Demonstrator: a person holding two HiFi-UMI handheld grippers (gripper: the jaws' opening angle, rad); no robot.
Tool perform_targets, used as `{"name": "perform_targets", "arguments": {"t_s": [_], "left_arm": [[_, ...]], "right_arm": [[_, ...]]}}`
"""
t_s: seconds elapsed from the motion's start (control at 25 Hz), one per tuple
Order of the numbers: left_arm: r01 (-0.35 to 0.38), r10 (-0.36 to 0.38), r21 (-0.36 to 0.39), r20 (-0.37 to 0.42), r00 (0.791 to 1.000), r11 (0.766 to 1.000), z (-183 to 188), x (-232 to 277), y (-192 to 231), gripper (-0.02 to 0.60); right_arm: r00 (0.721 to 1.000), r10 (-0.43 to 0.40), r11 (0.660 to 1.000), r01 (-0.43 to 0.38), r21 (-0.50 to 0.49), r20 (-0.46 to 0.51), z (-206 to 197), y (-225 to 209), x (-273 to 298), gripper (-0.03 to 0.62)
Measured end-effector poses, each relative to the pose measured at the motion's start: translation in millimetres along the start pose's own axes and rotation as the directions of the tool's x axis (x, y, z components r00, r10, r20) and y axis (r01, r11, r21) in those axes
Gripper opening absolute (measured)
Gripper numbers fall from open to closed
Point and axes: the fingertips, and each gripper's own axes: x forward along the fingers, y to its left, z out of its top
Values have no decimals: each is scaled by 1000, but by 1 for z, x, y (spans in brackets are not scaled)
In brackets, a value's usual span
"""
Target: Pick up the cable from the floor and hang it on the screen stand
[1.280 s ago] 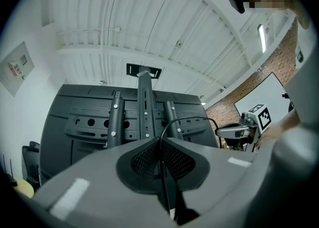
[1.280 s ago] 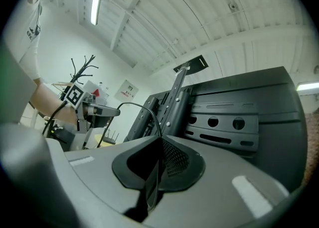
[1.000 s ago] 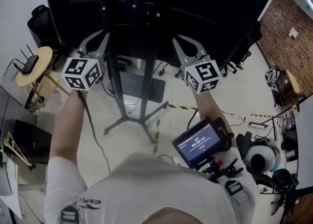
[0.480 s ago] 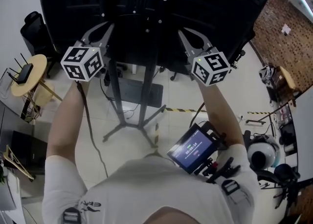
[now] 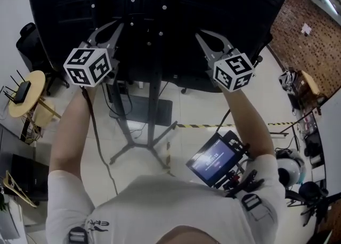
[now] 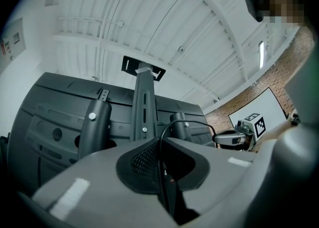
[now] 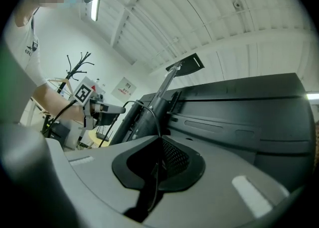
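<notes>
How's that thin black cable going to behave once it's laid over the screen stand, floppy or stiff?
Likely floppy: the cable bows in a loose arc between the left tool and the right tool, both shut on it. Probably light, since fingertip pinches carry it. It might slide off the smooth screen stand unless hooked.

Left gripper (image 5: 114, 27) left of the screen stand (image 5: 154, 104) post, right gripper (image 5: 205, 39) right of it, both before the back of the screen (image 5: 224, 3), cable (image 6: 160, 145) between each gripper's jaws, strung across behind the post, round table (image 5: 32, 102) far left.
</notes>
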Motion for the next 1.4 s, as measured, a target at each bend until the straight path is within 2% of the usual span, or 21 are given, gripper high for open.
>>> {"name": "perform_targets", "arguments": {"t_s": [0.16,0.52,0.72,0.92,1.12,1.4], "left_arm": [[5,-5,4,6,1000,1000,3,14,-4,18],[-11,12,-27,33,999,1000,24,39,-1,18],[-31,32,-42,24,999,999,29,51,5,18],[-64,63,-72,-16,998,995,30,65,16,17],[-93,83,-91,-108,991,992,19,79,16,17],[-115,103,-46,-217,971,992,5,86,11,18]], "right_arm": [[1000,-8,1000,8,-7,13,4,-16,1,25],[996,-10,1000,8,24,87,43,-41,12,25],[996,-14,999,10,46,84,53,-48,20,25],[999,-26,997,24,76,35,52,-53,31,25],[998,-52,994,56,91,-48,49,-58,39,24],[978,-51,997,60,40,-202,38,-52,51,23]]}}
